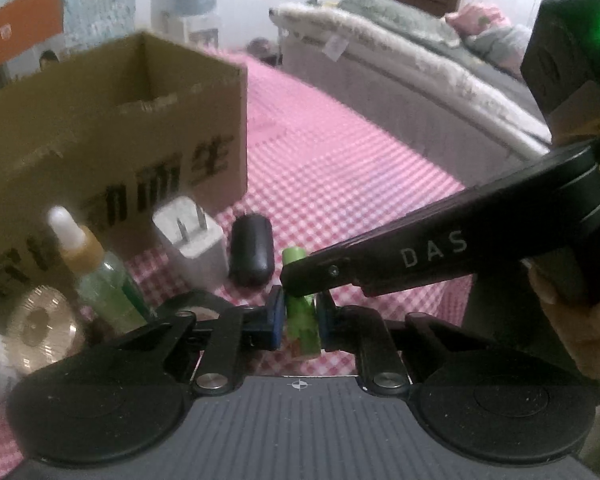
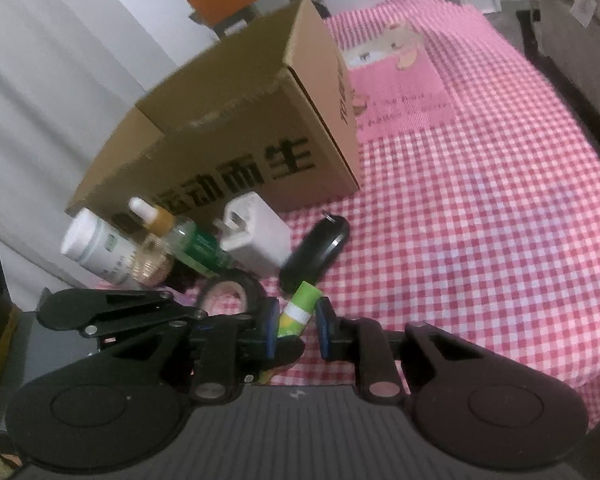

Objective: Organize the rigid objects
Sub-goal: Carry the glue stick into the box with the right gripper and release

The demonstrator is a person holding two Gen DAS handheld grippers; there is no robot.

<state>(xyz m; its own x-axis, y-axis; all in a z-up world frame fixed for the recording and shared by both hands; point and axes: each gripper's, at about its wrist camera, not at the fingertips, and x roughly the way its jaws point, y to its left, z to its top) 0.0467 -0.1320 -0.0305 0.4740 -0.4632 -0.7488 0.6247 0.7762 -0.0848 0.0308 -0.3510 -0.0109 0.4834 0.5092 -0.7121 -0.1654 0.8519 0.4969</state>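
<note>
A small green tube (image 1: pixel 304 324) with a white and yellow band (image 2: pixel 296 312) stands tilted over the pink checked cloth. In the left wrist view my left gripper (image 1: pixel 300 318) is shut on its lower part, blue pads pressing both sides. A black finger (image 1: pixel 312 276) of my right gripper reaches in from the right and crosses the tube's upper part. In the right wrist view my right gripper (image 2: pixel 296 324) is shut on the same tube. The left gripper's black linkage (image 2: pixel 120 312) shows at the left there.
An open cardboard box (image 1: pixel 112 128) (image 2: pixel 236 128) stands behind. In front of it lie a white plug charger (image 2: pixel 256 232), a black oval case (image 2: pixel 316 252), a dropper bottle (image 2: pixel 180 236), a white bottle (image 2: pixel 96 248) and a black tape roll (image 2: pixel 228 292). A bed (image 1: pixel 400 52) is at the far right.
</note>
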